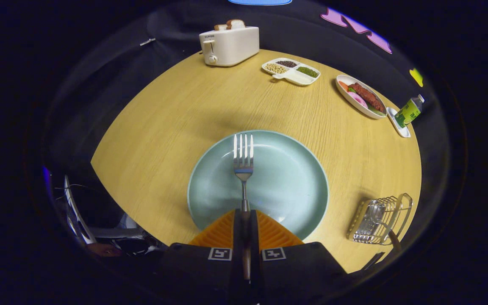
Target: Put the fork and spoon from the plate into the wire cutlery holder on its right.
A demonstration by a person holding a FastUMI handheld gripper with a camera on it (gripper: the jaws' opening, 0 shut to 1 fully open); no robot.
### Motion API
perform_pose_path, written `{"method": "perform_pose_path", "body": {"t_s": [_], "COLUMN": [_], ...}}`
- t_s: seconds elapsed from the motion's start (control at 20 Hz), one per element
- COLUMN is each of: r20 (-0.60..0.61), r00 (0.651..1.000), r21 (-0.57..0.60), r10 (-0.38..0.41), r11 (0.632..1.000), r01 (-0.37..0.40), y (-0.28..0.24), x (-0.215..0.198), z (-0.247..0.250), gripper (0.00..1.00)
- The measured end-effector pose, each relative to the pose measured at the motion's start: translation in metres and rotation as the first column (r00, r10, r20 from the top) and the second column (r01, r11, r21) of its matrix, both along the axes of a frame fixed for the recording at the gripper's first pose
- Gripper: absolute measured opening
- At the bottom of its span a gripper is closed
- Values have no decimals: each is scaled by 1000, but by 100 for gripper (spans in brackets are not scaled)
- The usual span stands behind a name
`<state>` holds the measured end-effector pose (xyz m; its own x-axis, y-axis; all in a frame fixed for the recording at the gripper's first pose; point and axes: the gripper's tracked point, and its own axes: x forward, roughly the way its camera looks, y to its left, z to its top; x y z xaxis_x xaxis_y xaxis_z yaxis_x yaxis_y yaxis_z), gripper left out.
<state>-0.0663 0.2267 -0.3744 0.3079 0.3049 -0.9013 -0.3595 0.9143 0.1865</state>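
Fork [243, 163] sits clamped by its handle between the fingers of the gripper [244, 216], tines pointing ahead over the middle of the pale green plate [210, 186]; the wire cutlery holder [379, 220], with what looks like the spoon's handle [394, 240] already in it, stands at the table's [163, 127] near right edge. Carry it right without loosening the grip, then tip it handle-down into the holder. The gripper points level across the table toward the toaster [229, 44].

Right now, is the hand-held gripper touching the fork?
Touching. The gripper view shows the hand-held gripper closed on the fork: the handle runs between both fingers with no gap, and the tines point ahead over the plate.
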Motion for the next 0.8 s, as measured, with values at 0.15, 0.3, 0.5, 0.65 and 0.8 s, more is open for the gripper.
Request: {"method": "perform_pose_path", "body": {"t_s": [0.15,0.3,0.5,0.65,0.8], "r20": [3,-7,-37,-93,-209], "r00": [1000,1000,998,995,978], "r21": [16,8,-17,-83,-128], "r10": [-13,-24,-43,-41,-5], "r11": [1000,1000,999,996,991], "r01": [13,24,42,33,-23], "y": [-37,-86,-158,-209,-243], "x": [-3,-5,-5,-9,-25], "z": [32,62,85,83,76], "gripper": [11,11,11,11,11]}}
